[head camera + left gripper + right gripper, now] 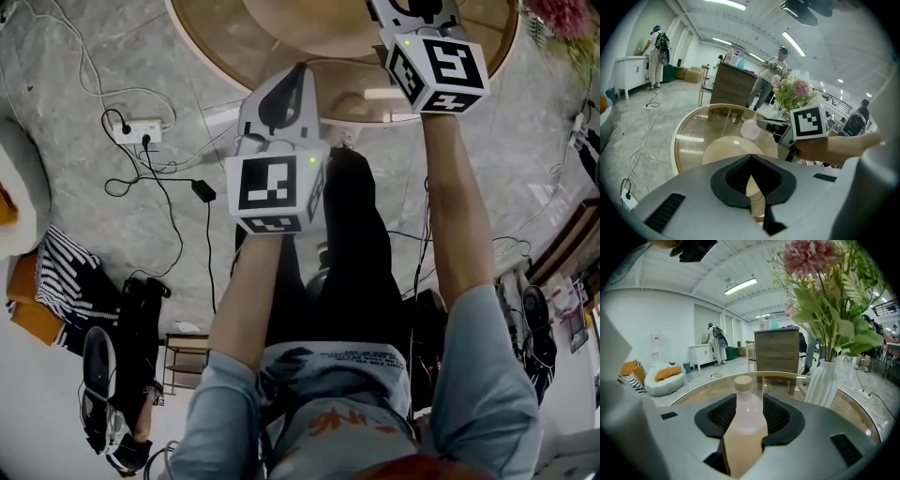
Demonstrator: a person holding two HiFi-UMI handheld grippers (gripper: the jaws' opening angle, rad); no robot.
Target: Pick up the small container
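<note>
A small pale pink bottle with a beige cap stands upright on the round glass table. My right gripper is open around it, with a dark pad on each side of the bottle's body. In the left gripper view the same bottle shows just in front of the right gripper's jaws. My left gripper is shut and empty; it hovers over the table's near edge, to the left of the right gripper and behind it.
A white vase of flowers stands on the table just right of the bottle. A power strip and cables lie on the floor at left. A wooden counter and people are beyond the table.
</note>
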